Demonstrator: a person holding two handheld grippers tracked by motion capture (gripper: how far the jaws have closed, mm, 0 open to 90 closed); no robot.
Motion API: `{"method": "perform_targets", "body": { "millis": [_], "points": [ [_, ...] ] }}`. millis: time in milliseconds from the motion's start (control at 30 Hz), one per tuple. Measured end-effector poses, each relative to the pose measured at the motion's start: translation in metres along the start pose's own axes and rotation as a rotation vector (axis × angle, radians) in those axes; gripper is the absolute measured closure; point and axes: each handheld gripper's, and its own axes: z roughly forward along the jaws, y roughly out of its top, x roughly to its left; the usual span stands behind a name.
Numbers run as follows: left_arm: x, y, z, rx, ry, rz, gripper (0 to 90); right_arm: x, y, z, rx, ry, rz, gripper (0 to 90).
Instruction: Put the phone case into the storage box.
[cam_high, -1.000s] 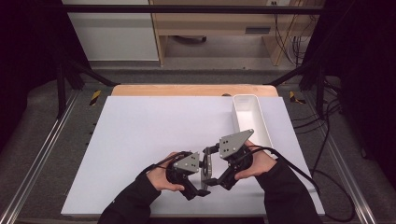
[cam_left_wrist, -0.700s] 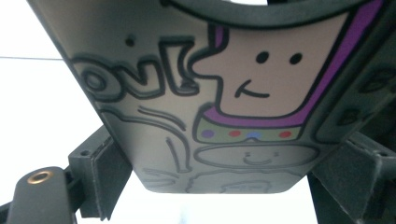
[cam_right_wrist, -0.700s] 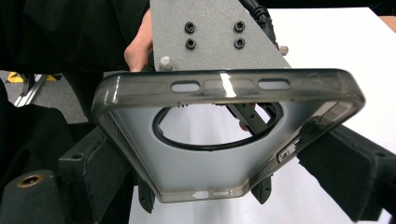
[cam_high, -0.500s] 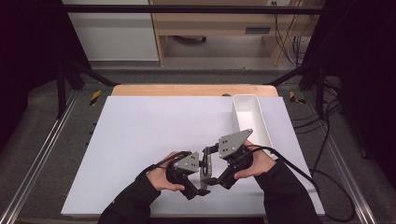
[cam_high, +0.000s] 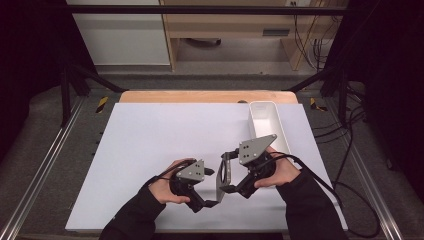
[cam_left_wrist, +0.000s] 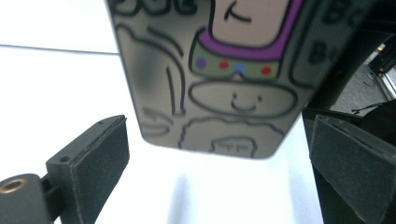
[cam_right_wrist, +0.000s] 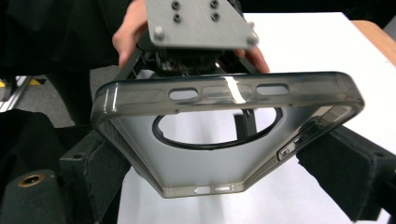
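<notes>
The right tongs (cam_right_wrist: 219, 177) clamp the phone case (cam_right_wrist: 224, 140) by its sides; the left tongs (cam_left_wrist: 219, 154), jaws just opened, straddle its end untouching. Held one-sided, it could twist loose above the table (cam_high: 150, 135).

The high view looks forward and down over the whole table (cam_high: 150, 150). Each gripper view rides its gripper, facing along its jaws, very close. Both gripper views share the phone case (cam_right_wrist: 224, 140), from opposite faces.
</notes>
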Motion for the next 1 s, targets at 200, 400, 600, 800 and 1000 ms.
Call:
{"method": "perform_targets", "body": {
  "millis": [200, 400, 600, 800, 1000],
  "points": [
    [0.003, -0.008, -0.016, -0.040, 0.063, -0.042, 4.5, -0.003, 0.001, -0.007, 0.004, -0.045, 0.020, 11.7],
    [0.005, -0.016, -0.031, -0.084, 0.135, -0.098, 4.3, -0.007, 0.000, -0.013, -0.001, -0.098, 0.045, 11.6],
    [0.005, -0.023, -0.047, -0.124, 0.196, -0.136, 4.4, -0.011, -0.003, -0.021, -0.021, -0.152, 0.075, 11.7],
    [0.004, -0.034, -0.062, -0.176, 0.255, -0.175, 4.0, -0.014, -0.004, -0.028, -0.047, -0.199, 0.105, 11.7],
    [0.004, -0.048, -0.078, -0.223, 0.321, -0.216, 3.8, -0.015, -0.004, -0.033, -0.063, -0.243, 0.126, 11.7]
  ]
}}
